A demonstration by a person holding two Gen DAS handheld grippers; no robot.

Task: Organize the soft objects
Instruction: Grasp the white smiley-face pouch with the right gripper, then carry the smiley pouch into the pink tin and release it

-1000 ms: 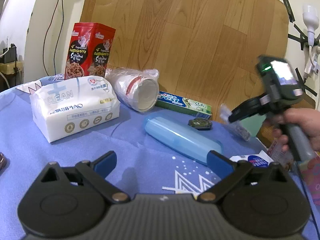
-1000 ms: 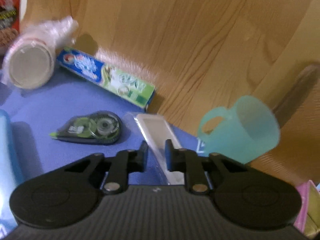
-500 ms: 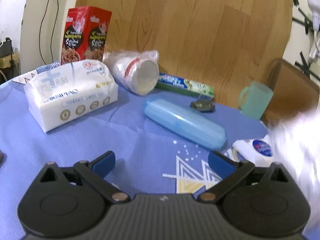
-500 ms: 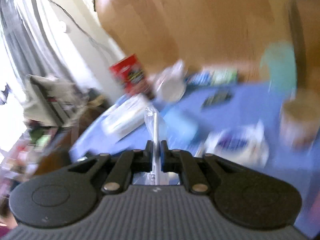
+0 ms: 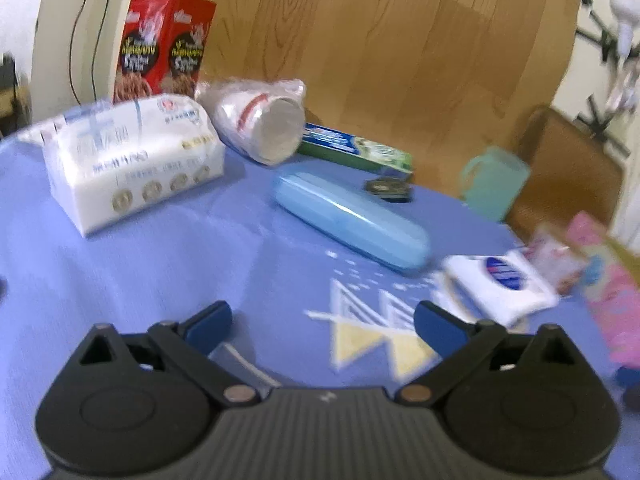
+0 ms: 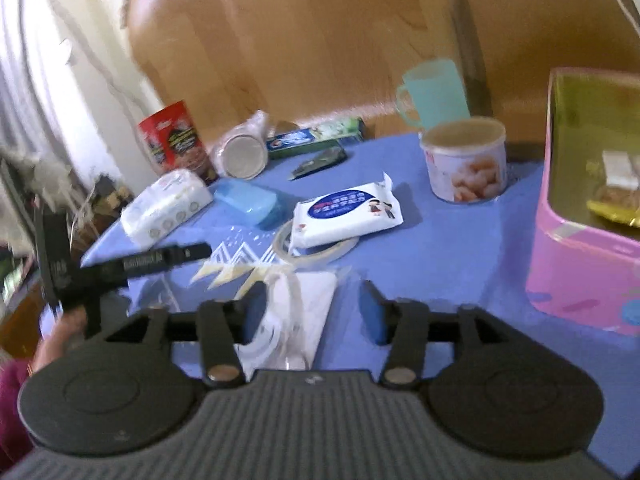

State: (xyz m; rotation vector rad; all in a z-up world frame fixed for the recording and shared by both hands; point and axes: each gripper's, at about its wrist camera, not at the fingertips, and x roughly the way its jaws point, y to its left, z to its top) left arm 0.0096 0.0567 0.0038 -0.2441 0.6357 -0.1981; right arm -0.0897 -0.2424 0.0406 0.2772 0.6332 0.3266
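A clear plastic packet (image 6: 298,312) is being released near the white wipes pack (image 6: 346,216) as the right gripper (image 6: 314,312) jaws spread open, while the empty left gripper (image 5: 322,322) jaws, spread wide, are narrowing.

Dim, motion-blurred — fisheye-warped edges.

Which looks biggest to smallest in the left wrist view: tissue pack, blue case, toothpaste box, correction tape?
As they look in this view:
1. tissue pack
2. blue case
3. toothpaste box
4. correction tape
The toothpaste box lies farther back and is partly hidden by the bagged cup stack, so 2 versus 3 is unsure.
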